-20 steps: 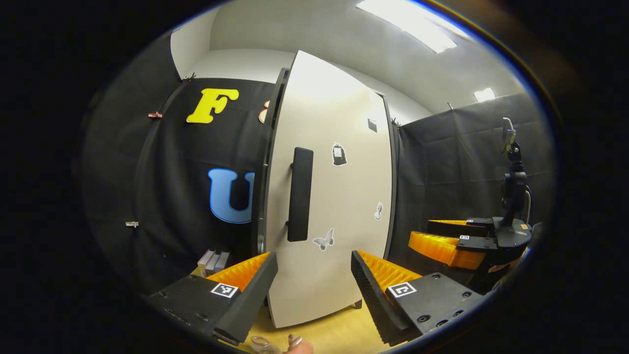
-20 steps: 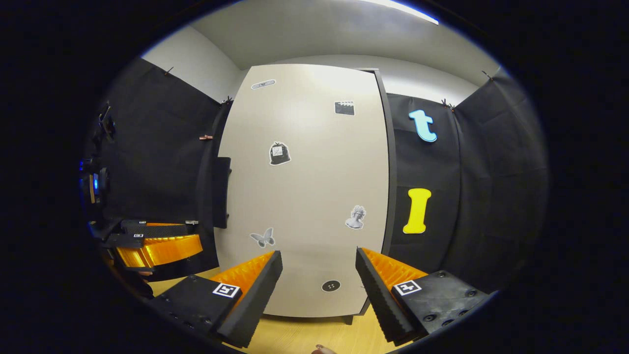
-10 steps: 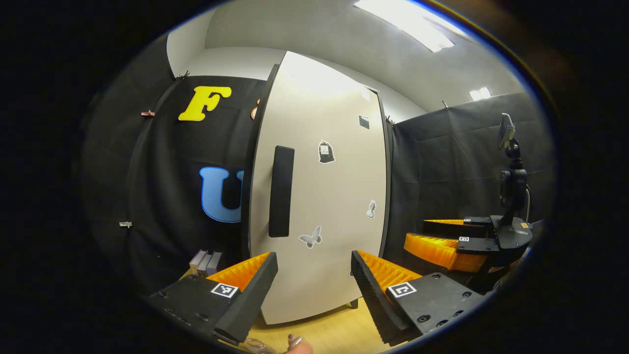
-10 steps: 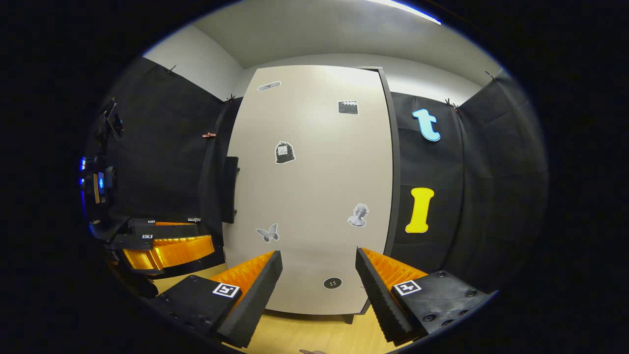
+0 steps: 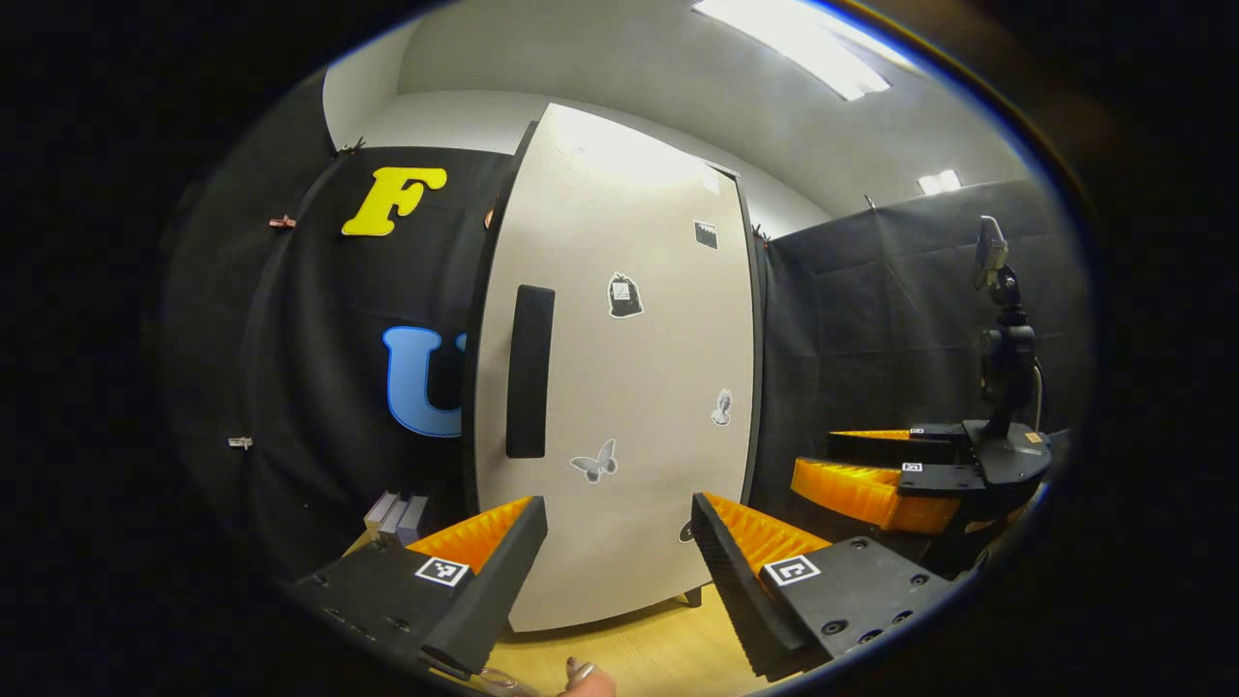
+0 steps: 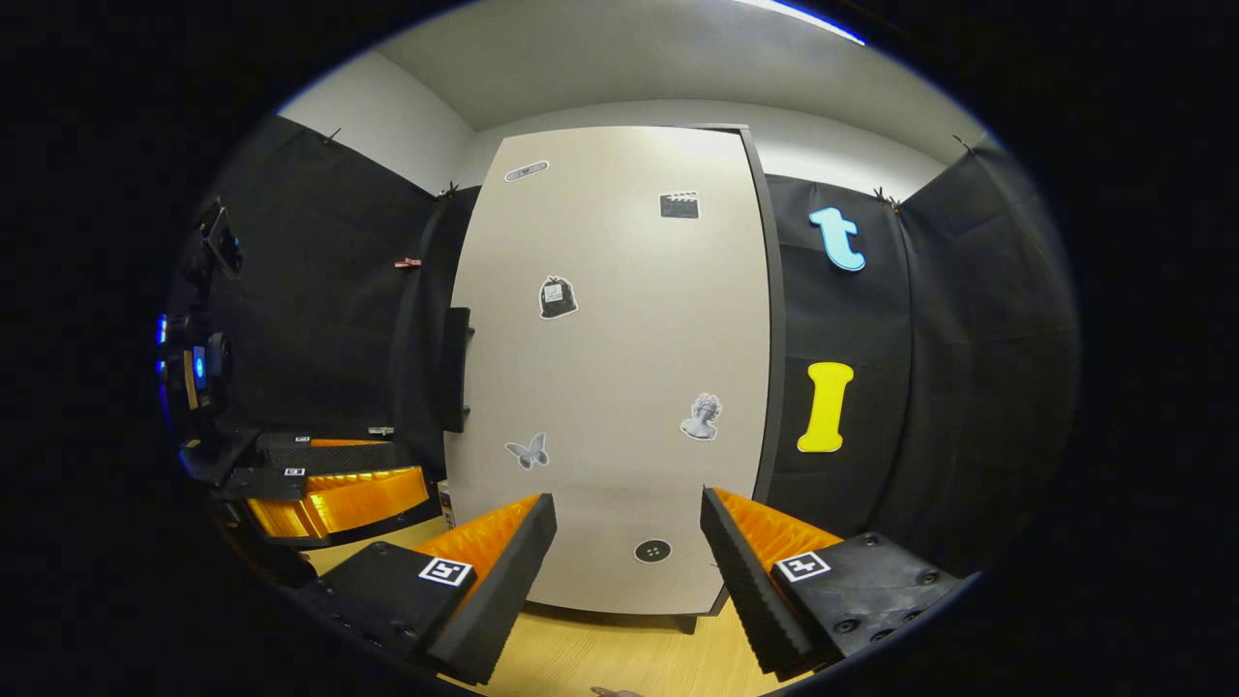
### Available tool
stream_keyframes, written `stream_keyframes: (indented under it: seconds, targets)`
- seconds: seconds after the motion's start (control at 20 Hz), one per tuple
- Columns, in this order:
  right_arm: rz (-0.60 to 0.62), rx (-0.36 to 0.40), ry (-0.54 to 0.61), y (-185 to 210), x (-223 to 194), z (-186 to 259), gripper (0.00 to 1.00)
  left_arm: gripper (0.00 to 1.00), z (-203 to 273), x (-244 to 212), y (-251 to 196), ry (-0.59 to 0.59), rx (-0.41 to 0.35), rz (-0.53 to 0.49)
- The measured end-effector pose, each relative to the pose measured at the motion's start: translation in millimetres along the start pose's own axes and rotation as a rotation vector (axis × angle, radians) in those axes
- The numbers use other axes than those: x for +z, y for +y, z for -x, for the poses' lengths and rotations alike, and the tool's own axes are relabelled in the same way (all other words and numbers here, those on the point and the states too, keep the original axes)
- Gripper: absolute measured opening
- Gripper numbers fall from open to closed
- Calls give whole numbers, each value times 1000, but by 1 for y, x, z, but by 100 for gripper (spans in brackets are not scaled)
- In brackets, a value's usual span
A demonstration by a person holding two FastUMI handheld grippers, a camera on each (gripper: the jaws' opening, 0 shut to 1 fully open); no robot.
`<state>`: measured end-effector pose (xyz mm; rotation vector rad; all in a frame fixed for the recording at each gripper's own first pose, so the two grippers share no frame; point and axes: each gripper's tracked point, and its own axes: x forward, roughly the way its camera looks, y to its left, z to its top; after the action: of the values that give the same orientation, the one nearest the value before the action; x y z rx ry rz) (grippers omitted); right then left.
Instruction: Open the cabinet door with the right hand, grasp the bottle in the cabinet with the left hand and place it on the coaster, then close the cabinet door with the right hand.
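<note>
The tall pale cabinet door point(image 5: 639, 387) with small stickers stands straight ahead and looks shut against its dark frame. Its black vertical handle point(image 5: 529, 371) sits near the door's left edge. In the right gripper view the same door point(image 6: 619, 368) faces me with the handle point(image 6: 455, 368) seen edge-on at its left. My left gripper point(image 5: 618, 503) is open and empty, short of the door. My right gripper point(image 6: 627, 499) is also open and empty in front of the door's lower part. Each gripper also shows off to the side in the other's view: right gripper point(image 5: 815, 455), left gripper point(image 6: 408, 463).
The cabinet stands on a light wooden tabletop point(image 5: 658, 649). A few small flat boxes point(image 5: 397, 513) stand at the cabinet's left foot. A camera on a black stand point(image 5: 1007, 358) rises at the right. A small rounded thing point(image 5: 586, 675) pokes in at the bottom edge.
The door was ajar with a dark gap at its handle side and has swung flush against the frame. Both grippers stayed open and drifted slightly.
</note>
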<state>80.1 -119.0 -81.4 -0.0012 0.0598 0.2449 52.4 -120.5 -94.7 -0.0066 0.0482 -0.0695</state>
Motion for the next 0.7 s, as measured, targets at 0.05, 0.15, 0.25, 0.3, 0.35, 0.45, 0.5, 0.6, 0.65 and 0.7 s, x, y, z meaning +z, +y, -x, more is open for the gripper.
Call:
stream_keyframes:
  seconds: [0.05,0.15,0.25,0.3,0.35,0.45,0.5,0.6,0.65,0.7]
  targets:
    - [0,1,0,-2,0,1,98,95,0,0,2,-1,5,-13]
    - [4,3,0,-2,0,1,98,95,-1,2,4,-8,8,-32]
    - [6,6,2,-2,0,1,98,95,-2,2,3,-11,6,-31]
    - [8,5,2,-3,0,1,98,94,-1,2,3,-8,7,-30]
    - [9,5,2,-3,0,1,98,95,-1,1,2,-4,6,-28]
    - [11,5,2,-3,1,2,98,95,-1,0,3,-4,8,-19]
    - [11,5,1,-4,2,3,98,95,-1,0,2,-5,8,-16]
    - [11,5,2,-4,2,2,98,95,-2,1,1,-5,7,-15]
    - [13,4,3,-5,2,3,98,95,-2,0,1,-4,7,-16]
    - [15,3,6,-5,1,4,98,95,-2,0,1,-2,5,-16]
